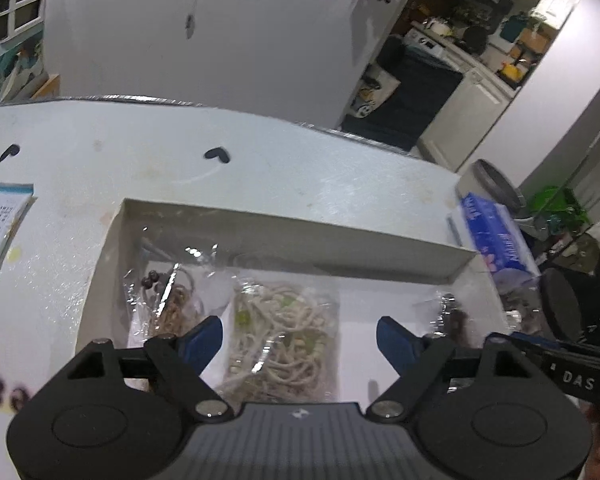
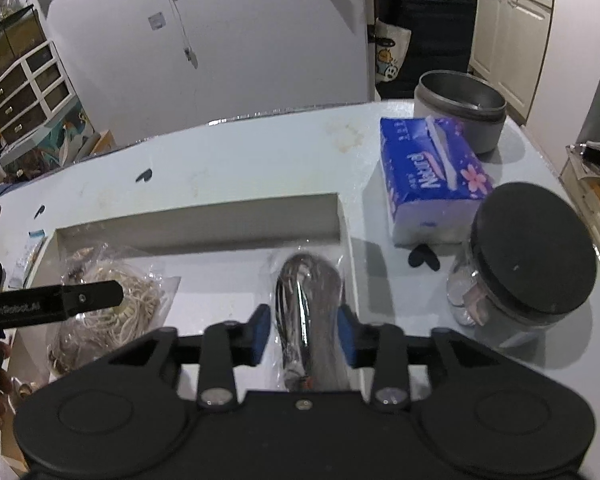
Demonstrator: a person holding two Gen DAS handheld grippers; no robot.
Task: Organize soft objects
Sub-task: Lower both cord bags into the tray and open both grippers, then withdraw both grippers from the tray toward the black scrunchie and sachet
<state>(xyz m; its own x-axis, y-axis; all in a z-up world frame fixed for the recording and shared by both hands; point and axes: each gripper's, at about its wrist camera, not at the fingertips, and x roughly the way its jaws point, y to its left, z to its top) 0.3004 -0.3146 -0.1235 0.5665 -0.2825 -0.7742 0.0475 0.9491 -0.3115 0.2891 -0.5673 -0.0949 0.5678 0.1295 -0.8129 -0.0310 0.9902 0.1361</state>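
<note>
both grippers hung over the shallow white box [image 1: 452, 258] on the table [image 1: 260, 168], each above a clear bag already lying inside it. this looked like the letting-go step, and doing it well meant spreading the fingers fully and lifting straight up, so that no pad caught the slippery plastic and dragged a bag back out.

the left gripper [image 1: 300, 340] stood released, its blue fingers [image 1: 202, 340] wide apart, with the bag of pale cord [image 1: 284, 340] flat on the box floor between them and touching neither. that bag lay in the middle of the box, its long axis running from the gripper toward the far wall. a second bag of brownish cord with dark beads [image 1: 168, 300] lay just beside it on its left.

the right gripper [image 2: 304, 338] was parted only a little, its fingers [image 2: 260, 334] flanking the bag of dark cord [image 2: 312, 312] closely. i judged them let go, though whether a pad brushed the plastic i could not tell. this bag sat at the right end of the box, close against the side wall, long axis also pointing away toward the far wall.

a blue tissue pack [image 2: 432, 172] and a black-lidded jar [image 2: 528, 256] stood outside the box to its right.
</note>
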